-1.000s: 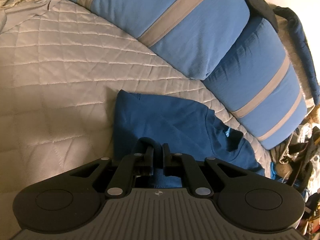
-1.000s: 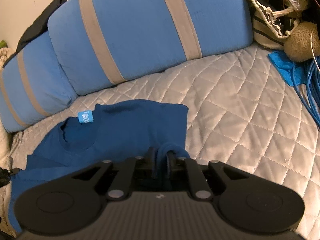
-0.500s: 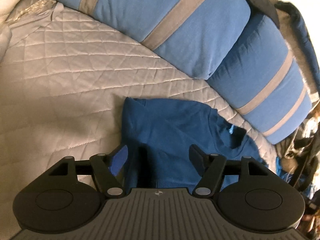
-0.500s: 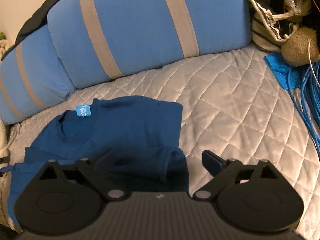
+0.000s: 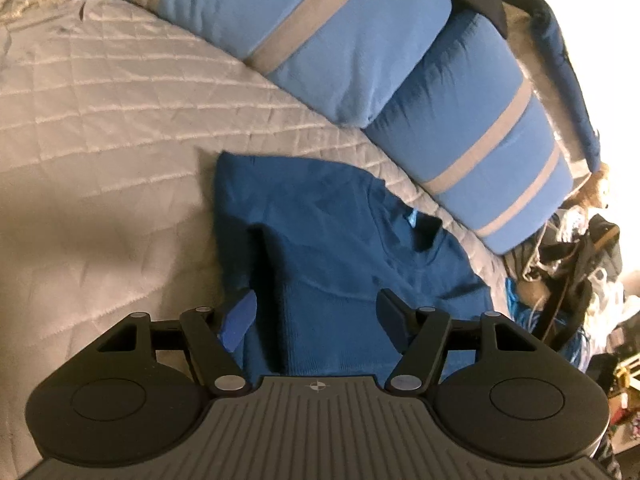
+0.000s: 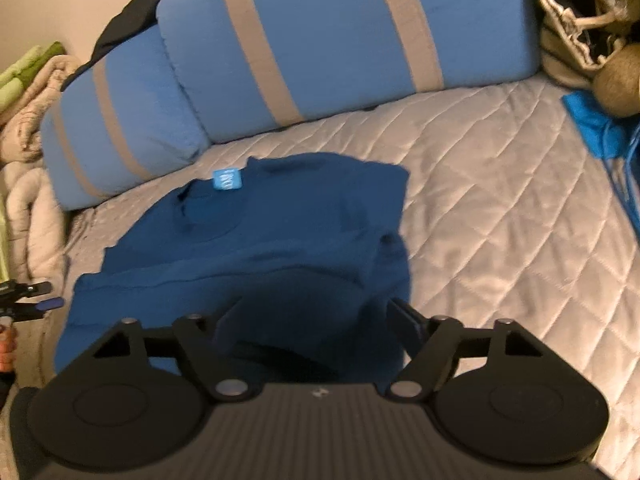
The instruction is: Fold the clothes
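Observation:
A dark blue shirt (image 5: 328, 240) lies on the grey quilted bed (image 5: 100, 120), partly folded, collar and light blue tag toward the pillows. In the right wrist view the shirt (image 6: 280, 240) shows its tag (image 6: 228, 179) at the neck. My left gripper (image 5: 318, 314) is open and empty, its jaws spread over the shirt's near folded edge. My right gripper (image 6: 316, 328) is open and empty above the shirt's near right part; its left finger is hard to make out against the dark cloth.
Two blue pillows with grey stripes (image 5: 320, 32) (image 6: 340, 40) line the far side of the bed. Blue cables and a blue cloth (image 6: 596, 128) lie at the right edge. Bags and clutter (image 5: 580, 264) stand beyond the bed. The left gripper shows at the left edge of the right wrist view (image 6: 28, 300).
Both grippers were shut on the shirt's edge a second ago. They opened, let the cloth drop onto the shirt, and have drawn back a little.

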### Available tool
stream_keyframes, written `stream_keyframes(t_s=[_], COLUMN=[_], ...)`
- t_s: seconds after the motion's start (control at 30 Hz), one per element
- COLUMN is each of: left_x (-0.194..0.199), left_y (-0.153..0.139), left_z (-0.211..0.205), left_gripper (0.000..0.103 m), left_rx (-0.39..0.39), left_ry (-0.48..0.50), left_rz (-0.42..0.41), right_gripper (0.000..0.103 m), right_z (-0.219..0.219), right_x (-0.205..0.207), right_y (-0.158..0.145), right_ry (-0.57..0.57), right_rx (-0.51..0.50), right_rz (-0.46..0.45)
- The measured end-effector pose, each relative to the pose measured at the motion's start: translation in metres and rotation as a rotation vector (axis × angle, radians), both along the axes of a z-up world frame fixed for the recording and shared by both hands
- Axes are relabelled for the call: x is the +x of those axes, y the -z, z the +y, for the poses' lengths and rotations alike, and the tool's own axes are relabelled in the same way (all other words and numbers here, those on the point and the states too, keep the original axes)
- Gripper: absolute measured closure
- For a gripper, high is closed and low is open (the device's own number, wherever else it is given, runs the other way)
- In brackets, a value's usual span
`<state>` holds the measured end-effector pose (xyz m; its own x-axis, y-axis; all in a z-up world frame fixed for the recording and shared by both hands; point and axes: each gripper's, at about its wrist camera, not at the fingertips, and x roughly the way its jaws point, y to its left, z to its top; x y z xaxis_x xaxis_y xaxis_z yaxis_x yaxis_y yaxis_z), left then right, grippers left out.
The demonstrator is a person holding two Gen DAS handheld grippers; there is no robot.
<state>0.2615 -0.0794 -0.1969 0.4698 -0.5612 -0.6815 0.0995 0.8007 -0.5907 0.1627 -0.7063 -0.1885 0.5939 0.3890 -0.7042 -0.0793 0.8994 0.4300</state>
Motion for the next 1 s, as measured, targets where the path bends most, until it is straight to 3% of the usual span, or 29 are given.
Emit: stream_keyframes(t_s=[0.23, 0.5, 0.7, 0.73, 0.83, 0.87, 1.0], left_x=[0.002, 0.001, -0.001, -0.002, -0.002, -0.001, 0.008], left_y=[0.017, 0.025, 0.023, 0.021, 0.01, 0.004, -0.019], left_z=[-0.007, -0.01, -0.009, -0.008, -0.006, -0.005, -0.005], left_gripper=[0.057, 0.066, 0.092, 0.097, 0.098, 0.098, 0.098], left_rx=[-0.007, 0.014, 0.022, 0.021, 0.009, 0.006, -0.004], left_ry=[0.036, 0.056, 0.045, 0.043, 0.013, -0.001, -0.047], left_rz=[0.062, 0.09, 0.093, 0.086, 0.041, 0.018, -0.072], right_gripper=[0.04, 0.044, 0.046, 0.053, 0.086, 0.091, 0.092], right_z=[-0.001, -0.005, -0.001, 0.0, 0.001, 0.002, 0.003], right_x=[0.0, 0.003, 0.011, 0.013, 0.019, 0.021, 0.03], right_y=[0.008, 0.02, 0.017, 0.015, 0.01, 0.008, 0.0], right_ry=[0.004, 0.027, 0.025, 0.026, 0.027, 0.028, 0.03], right_rx=[0.07, 0.124, 0.131, 0.132, 0.135, 0.137, 0.141], right_rz=[0.032, 0.066, 0.068, 0.067, 0.063, 0.062, 0.057])
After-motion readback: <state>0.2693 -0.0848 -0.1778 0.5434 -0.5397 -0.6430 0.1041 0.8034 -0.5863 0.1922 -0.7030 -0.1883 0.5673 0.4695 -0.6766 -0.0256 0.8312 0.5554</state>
